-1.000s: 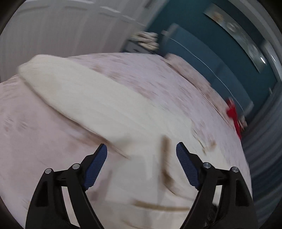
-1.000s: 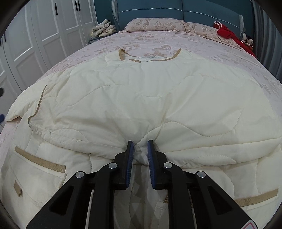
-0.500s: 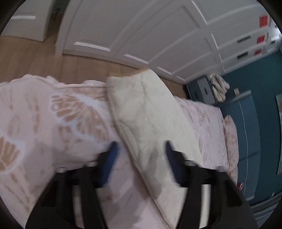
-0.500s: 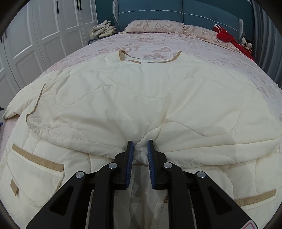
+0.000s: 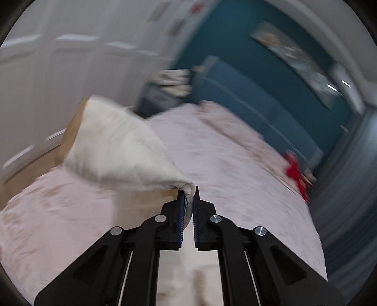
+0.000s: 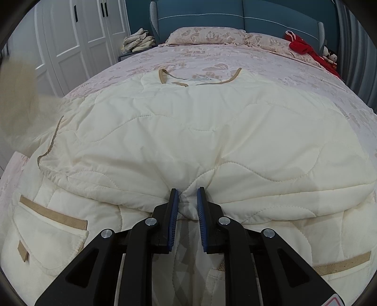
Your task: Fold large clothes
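A large cream quilted jacket point(image 6: 200, 131) with tan trim lies spread on the pink floral bed point(image 6: 212, 56), collar toward the pillows. My right gripper point(image 6: 187, 195) is shut on a fold of the jacket near its lower middle. In the blurred left wrist view, my left gripper point(image 5: 188, 190) is shut on the end of the jacket's cream sleeve point(image 5: 113, 150), which hangs lifted above the bed point(image 5: 223, 160). That raised sleeve shows as a blurred cream shape point(image 6: 18, 98) at the left edge of the right wrist view.
White wardrobe doors point(image 6: 77, 44) stand left of the bed, with wooden floor point(image 5: 30, 169) below. A teal headboard point(image 6: 235, 18) and pillows point(image 6: 205, 35) are at the far end. Red clothing point(image 6: 304, 47) lies far right, folded pale items point(image 6: 139, 41) on a bedside stand.
My left gripper closed on the sleeve end and lifted it off the bed, swinging its view. The right gripper kept still, holding the same fold.
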`<act>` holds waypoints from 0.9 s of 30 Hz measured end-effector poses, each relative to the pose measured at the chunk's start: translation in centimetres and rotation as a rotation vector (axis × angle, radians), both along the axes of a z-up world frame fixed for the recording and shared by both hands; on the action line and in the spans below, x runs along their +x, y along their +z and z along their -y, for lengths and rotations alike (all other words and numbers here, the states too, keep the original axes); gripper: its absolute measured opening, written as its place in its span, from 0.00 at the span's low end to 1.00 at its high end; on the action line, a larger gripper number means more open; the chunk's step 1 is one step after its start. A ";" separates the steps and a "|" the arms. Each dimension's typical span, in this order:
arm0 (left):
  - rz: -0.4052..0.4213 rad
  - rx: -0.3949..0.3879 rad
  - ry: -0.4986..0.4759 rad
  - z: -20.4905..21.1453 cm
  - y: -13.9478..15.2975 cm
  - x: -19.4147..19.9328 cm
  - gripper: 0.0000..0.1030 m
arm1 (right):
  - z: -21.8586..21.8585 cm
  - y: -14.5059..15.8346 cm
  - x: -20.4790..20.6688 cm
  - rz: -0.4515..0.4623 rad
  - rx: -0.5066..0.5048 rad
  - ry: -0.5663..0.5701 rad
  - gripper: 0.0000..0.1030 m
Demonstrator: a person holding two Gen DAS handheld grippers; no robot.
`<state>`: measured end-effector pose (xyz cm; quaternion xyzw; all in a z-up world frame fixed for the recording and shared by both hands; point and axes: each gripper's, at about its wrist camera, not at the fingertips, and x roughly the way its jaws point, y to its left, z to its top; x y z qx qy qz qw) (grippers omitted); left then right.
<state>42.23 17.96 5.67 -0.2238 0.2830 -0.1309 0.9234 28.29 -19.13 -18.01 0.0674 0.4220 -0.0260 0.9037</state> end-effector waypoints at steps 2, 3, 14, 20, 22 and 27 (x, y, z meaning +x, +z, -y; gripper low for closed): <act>0.007 0.003 -0.124 5.9 1.4 -0.7 0.05 | 0.1 0.2 -0.1 0.001 0.012 0.000 0.13; 0.000 0.001 -0.161 8.1 1.5 -0.7 0.05 | 0.4 0.6 -0.2 0.004 0.029 -0.002 0.13; -0.339 0.066 -0.454 28.6 -13.0 -7.3 0.26 | 7.9 5.2 -9.2 0.009 0.261 -0.134 0.21; -0.354 -0.121 -0.353 24.5 -15.9 -8.4 0.73 | 10.0 6.7 -9.5 0.039 0.301 -0.151 0.47; -0.317 -0.182 -0.283 21.1 -15.0 -8.4 0.77 | 9.9 7.2 -8.7 0.057 0.304 -0.138 0.51; -0.357 -0.280 -0.038 10.4 -16.7 -7.2 0.77 | 11.7 6.9 -7.3 0.073 0.309 -0.217 0.53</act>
